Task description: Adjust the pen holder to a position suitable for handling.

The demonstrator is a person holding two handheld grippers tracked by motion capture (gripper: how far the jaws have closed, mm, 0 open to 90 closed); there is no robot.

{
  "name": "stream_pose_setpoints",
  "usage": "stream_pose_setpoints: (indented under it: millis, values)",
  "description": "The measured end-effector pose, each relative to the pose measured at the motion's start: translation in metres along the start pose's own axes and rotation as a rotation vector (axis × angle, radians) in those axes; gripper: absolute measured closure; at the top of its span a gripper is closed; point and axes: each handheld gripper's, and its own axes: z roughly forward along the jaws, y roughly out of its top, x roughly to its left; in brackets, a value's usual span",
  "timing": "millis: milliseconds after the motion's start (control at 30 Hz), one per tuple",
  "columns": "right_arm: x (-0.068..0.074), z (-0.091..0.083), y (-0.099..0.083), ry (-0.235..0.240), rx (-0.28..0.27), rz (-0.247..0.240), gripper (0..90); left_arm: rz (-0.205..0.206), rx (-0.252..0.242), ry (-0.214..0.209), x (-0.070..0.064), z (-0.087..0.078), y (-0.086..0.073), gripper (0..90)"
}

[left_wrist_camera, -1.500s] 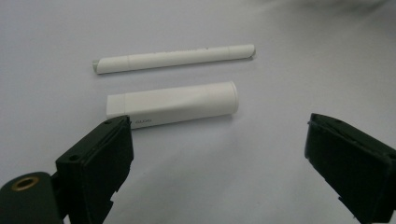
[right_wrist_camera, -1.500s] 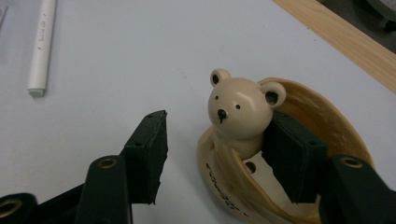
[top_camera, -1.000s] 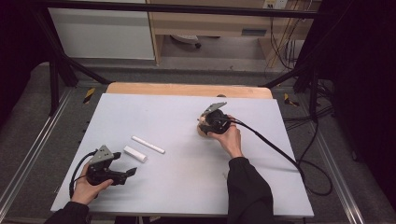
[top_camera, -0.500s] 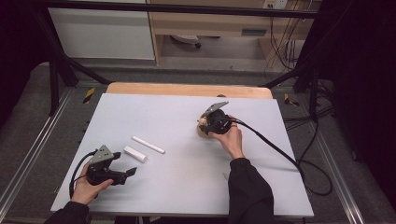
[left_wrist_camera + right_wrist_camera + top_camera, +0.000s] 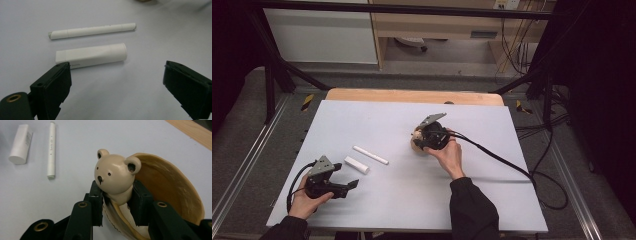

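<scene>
Clamping the bear figure, right gripper; left gripper gapes near white tube

Both grippers, left and right, are showing black bodies, grey three-cornered plates, brass-ringed screw holes and trailing black cables; the person is wearing dark sleeves.

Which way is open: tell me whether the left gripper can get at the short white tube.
Probably yes: the left gripper stands open right before the short white tube, with bare table between.
</scene>
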Motion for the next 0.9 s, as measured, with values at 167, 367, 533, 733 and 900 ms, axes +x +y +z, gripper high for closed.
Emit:
stream_pose_setpoints:
  millis: [167,367,533,733,900]
  values:
    - [0.01,0.011,0.001,0.013,0.016,-0.003,66.3,0.001,-0.002,0.0,0.0,0.0,0.0,8.2]
    - [0.014,0.018,-0.001,0.004,0.018,-0.004,66.2,0.001,-0.001,0.0,0.0,0.0,0.0,8.2]
    - [0.016,0.021,-0.001,0.005,-0.012,0.022,65.2,0.002,0.0,0.0,0.0,0.0,0.0,8.2]
    - [0.016,0.013,0.001,0.015,-0.057,0.035,46.9,0.005,0.001,-0.001,0.0,0.0,0.0,8.2]
    - [0.019,-0.008,0.001,-0.005,-0.06,0.014,27.3,0.003,-0.001,-0.001,-0.001,-0.001,0.0,8.2]
